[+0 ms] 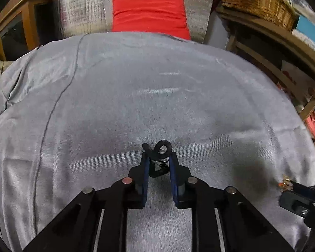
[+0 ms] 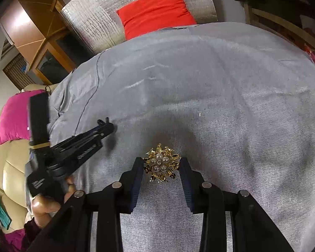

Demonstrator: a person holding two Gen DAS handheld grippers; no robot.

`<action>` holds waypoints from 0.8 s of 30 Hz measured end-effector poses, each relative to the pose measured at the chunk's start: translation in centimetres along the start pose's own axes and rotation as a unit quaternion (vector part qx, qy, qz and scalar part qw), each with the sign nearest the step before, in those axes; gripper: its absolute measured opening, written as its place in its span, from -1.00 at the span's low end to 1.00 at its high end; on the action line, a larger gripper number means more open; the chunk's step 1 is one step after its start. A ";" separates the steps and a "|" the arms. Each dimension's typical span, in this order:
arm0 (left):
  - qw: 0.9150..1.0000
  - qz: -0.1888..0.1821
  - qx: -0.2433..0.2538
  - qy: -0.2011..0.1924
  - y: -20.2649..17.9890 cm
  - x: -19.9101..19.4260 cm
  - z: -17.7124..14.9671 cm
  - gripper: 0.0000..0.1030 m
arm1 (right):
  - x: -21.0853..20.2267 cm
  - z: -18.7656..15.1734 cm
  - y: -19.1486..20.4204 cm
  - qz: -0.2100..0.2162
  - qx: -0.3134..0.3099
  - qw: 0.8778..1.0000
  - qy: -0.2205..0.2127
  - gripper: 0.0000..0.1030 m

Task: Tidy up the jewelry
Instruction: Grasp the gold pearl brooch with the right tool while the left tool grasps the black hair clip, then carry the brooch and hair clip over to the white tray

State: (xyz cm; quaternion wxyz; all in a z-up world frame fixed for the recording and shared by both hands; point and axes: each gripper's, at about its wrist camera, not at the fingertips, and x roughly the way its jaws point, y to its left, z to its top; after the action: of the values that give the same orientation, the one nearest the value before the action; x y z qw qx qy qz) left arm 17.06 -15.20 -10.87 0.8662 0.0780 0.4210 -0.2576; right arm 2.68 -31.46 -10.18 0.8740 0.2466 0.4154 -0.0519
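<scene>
My left gripper (image 1: 158,157) is shut on a small black looped piece with a metal ring (image 1: 160,153), held just over the grey cloth (image 1: 157,96). It also shows from the side in the right wrist view (image 2: 107,124). My right gripper (image 2: 161,163) is shut on a gold flower brooch with pearl beads (image 2: 162,164), its fingers touching both sides of it above the cloth (image 2: 199,84). The brooch and the right gripper's tip show at the far right edge of the left wrist view (image 1: 285,183).
A red cushion (image 1: 150,14) leans on a silver padded backrest (image 1: 84,10) behind the cloth. A wooden shelf with a wicker basket (image 1: 260,2) stands to the right. A wooden cabinet (image 2: 37,42), a pink cushion (image 2: 14,117) and a beige seat (image 2: 8,174) are to the left.
</scene>
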 end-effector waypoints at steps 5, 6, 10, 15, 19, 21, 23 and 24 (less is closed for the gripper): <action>0.999 0.003 -0.025 -0.026 1.3 -3.9 -0.4 -0.63 | -0.8 0.1 0.4 0.001 -0.005 1.000 -0.021 -0.27; 0.999 0.003 -0.030 -0.031 1.6 -4.6 -0.6 -0.63 | -0.8 0.1 0.5 0.002 -0.005 1.000 -0.022 -0.27; 0.998 0.014 -0.047 -0.050 3.7 -7.7 -1.5 -0.63 | -0.5 -0.3 1.7 0.004 -0.013 1.000 -0.019 -0.27; 0.995 0.044 -0.068 -0.066 7.2 -10.8 -3.1 -0.63 | 0.0 -1.1 4.5 0.016 -0.042 0.999 -0.021 -0.27; 0.990 0.083 -0.084 -0.076 10.0 -13.2 -4.4 -0.63 | 0.3 -2.3 7.1 0.026 -0.074 0.997 -0.028 -0.27; 0.987 0.105 -0.092 -0.084 11.5 -14.6 -5.2 -0.63 | 0.5 -3.0 8.4 0.026 -0.091 0.995 -0.029 -0.27; 0.983 0.125 -0.102 -0.092 13.0 -16.0 -6.0 -0.63 | 0.9 -3.7 9.2 0.027 -0.105 0.994 -0.026 -0.27; 0.980 0.132 -0.110 -0.096 14.1 -16.8 -6.6 -0.63 | 1.1 -4.0 9.5 0.030 -0.107 0.994 -0.023 -0.27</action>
State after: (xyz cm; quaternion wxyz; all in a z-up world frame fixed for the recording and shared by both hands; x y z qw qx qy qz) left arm 11.14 5.51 -3.28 0.9323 0.0123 0.3476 -0.0996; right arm 3.38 -21.15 -9.43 0.9058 0.1624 0.3912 0.0133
